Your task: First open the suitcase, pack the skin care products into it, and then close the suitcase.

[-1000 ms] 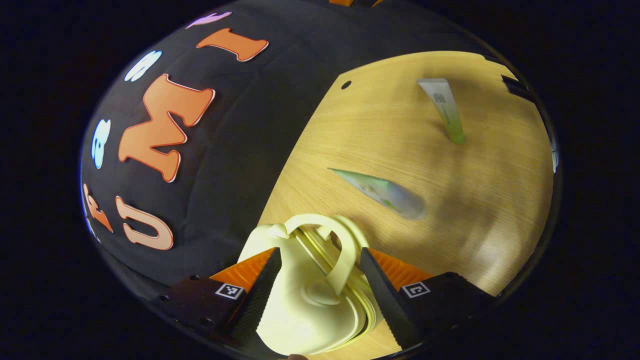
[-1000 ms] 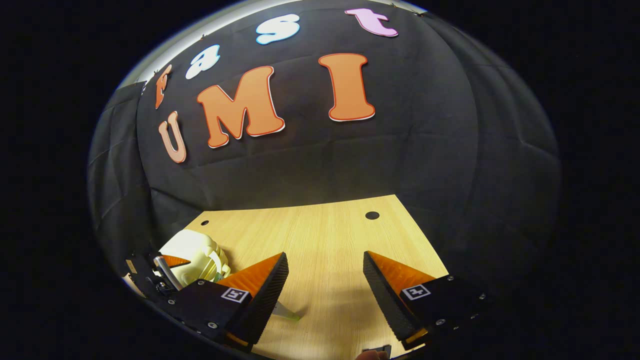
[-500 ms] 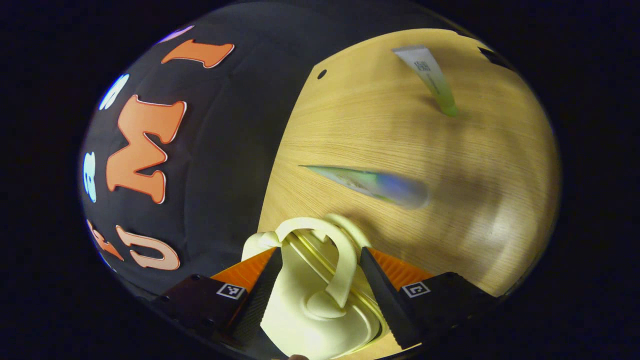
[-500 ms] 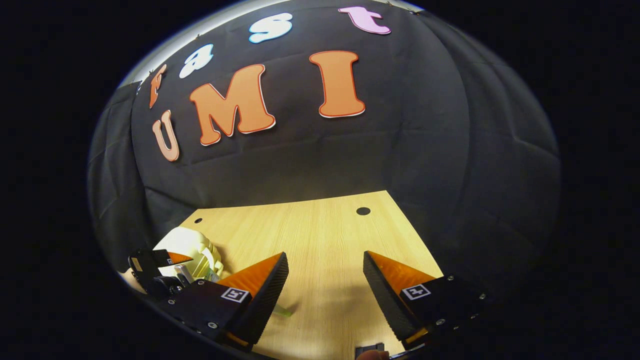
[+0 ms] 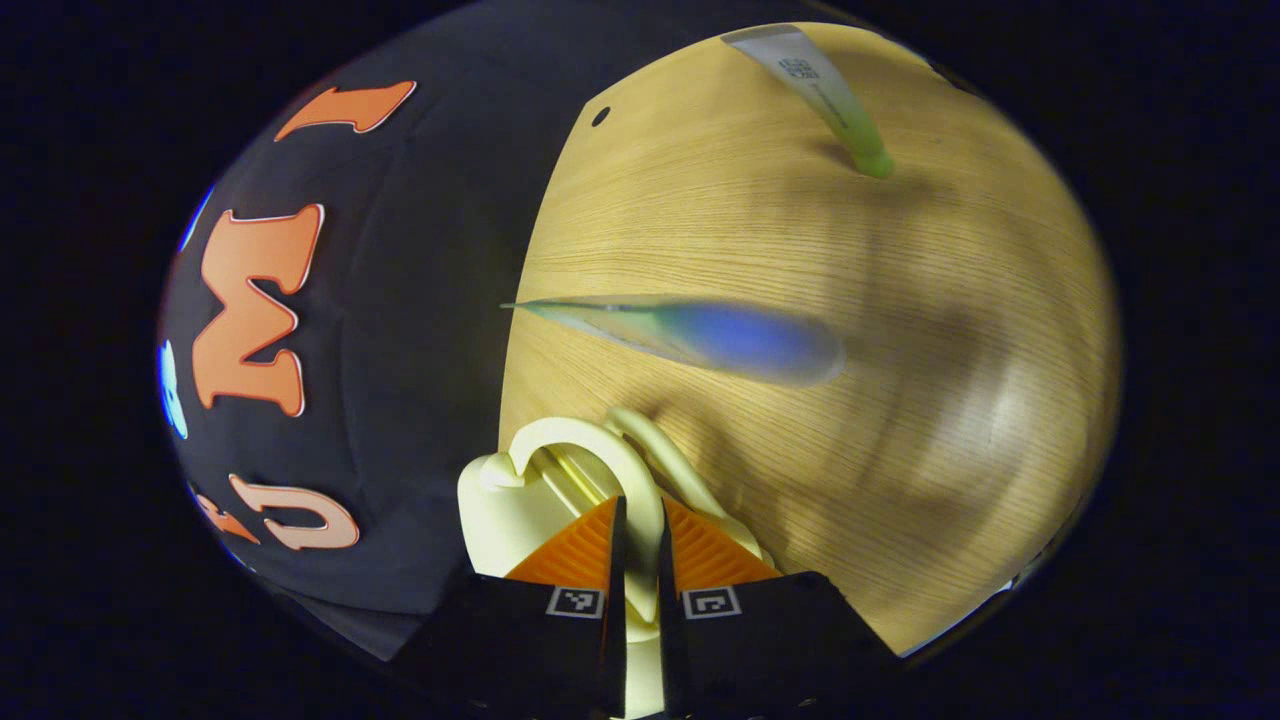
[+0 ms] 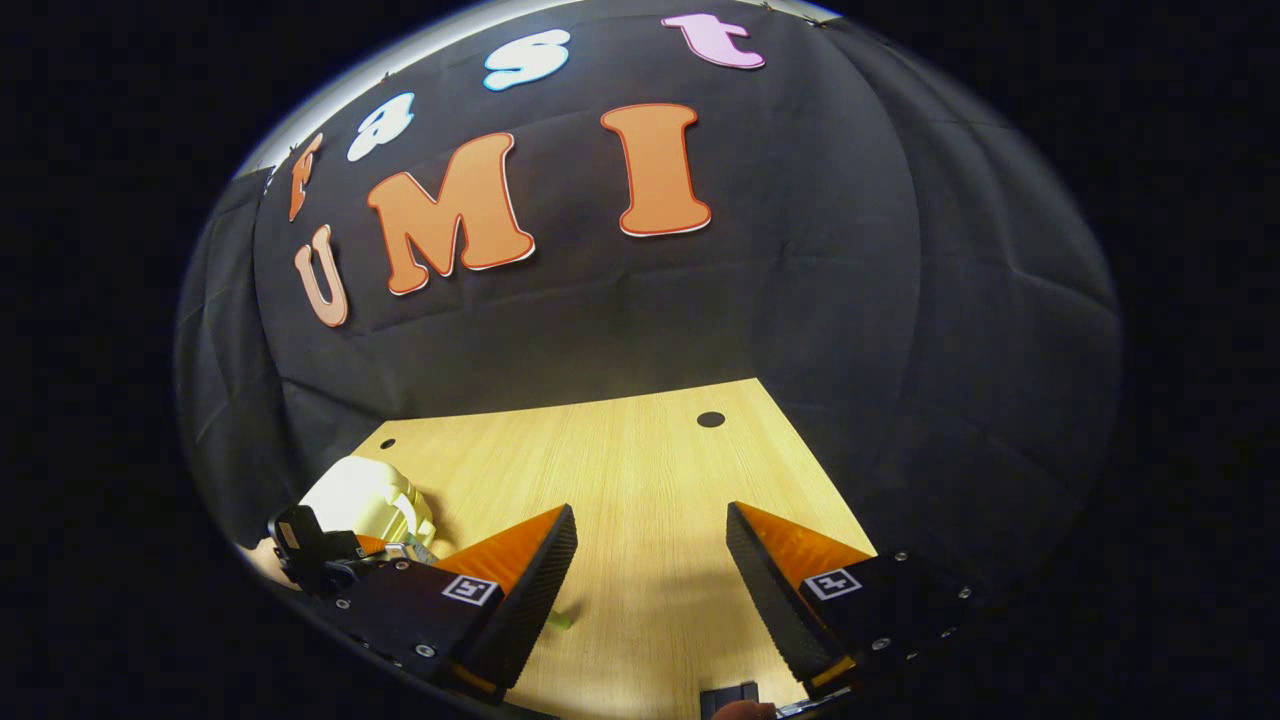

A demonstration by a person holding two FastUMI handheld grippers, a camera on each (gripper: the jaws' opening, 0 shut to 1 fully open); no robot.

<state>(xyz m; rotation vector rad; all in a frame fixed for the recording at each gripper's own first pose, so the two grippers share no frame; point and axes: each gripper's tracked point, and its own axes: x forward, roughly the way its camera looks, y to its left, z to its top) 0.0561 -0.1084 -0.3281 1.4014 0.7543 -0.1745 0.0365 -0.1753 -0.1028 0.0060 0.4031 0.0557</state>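
Observation:
A small pale-yellow suitcase (image 5: 500, 505) stands on the wooden table (image 5: 900, 330), its curved handle (image 5: 590, 450) uppermost. My left gripper (image 5: 637, 515) is shut on that handle, both fingers pressing it. Beyond it lies a green-and-white tube (image 5: 700, 335), blurred. Farther off lies a second tube (image 5: 825, 95) with a green cap. In the right gripper view my right gripper (image 6: 650, 535) hovers open over the bare table (image 6: 640, 460), nothing between its fingers. The suitcase (image 6: 360, 495) and the left gripper (image 6: 320, 545) appear at its lower left. A green tube tip (image 6: 560, 620) peeks out by its left finger.
The black cloth wall (image 6: 650, 300) closes the back and sides of the table. Two small dark holes (image 6: 711, 419) mark the tabletop near the far edge. Open wood lies ahead of the right gripper.
My left gripper has closed from open onto the suitcase handle and tilted, so the tubes slid up in its view. The right gripper drifted slightly and stayed open.

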